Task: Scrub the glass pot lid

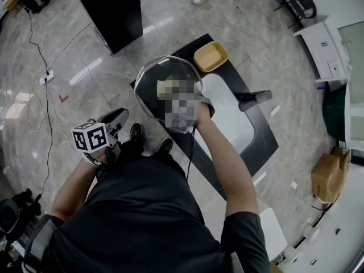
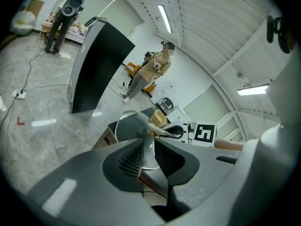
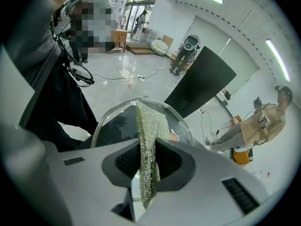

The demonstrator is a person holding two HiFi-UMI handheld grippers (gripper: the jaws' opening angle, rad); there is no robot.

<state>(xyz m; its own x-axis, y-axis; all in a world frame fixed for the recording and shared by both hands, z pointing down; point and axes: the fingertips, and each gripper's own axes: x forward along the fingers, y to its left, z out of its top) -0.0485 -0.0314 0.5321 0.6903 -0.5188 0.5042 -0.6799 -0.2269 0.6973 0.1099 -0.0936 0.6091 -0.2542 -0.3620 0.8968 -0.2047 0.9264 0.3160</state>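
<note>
A clear glass pot lid [image 1: 162, 73] with a metal rim is held up in the air over the black counter. My left gripper [image 1: 118, 118] reaches it from the lower left. In the left gripper view the jaws [image 2: 148, 149] are shut on the lid's [image 2: 129, 128] edge. My right gripper [image 3: 148, 159] is shut on a pale green scrub cloth [image 3: 151, 126], which lies flat against the lid's [image 3: 115, 126] glass. In the head view a mosaic patch hides the right gripper, and only a bit of the cloth [image 1: 166, 86] shows on the lid.
Below the lid is a white sink basin [image 1: 230, 115] set in a black counter [image 1: 267, 147], with a yellow tub [image 1: 210, 56] at its far end and a black faucet [image 1: 254, 99] beside it. A black panel [image 1: 108, 10] stands behind. Cables and a power strip [image 1: 45, 75] lie on the floor.
</note>
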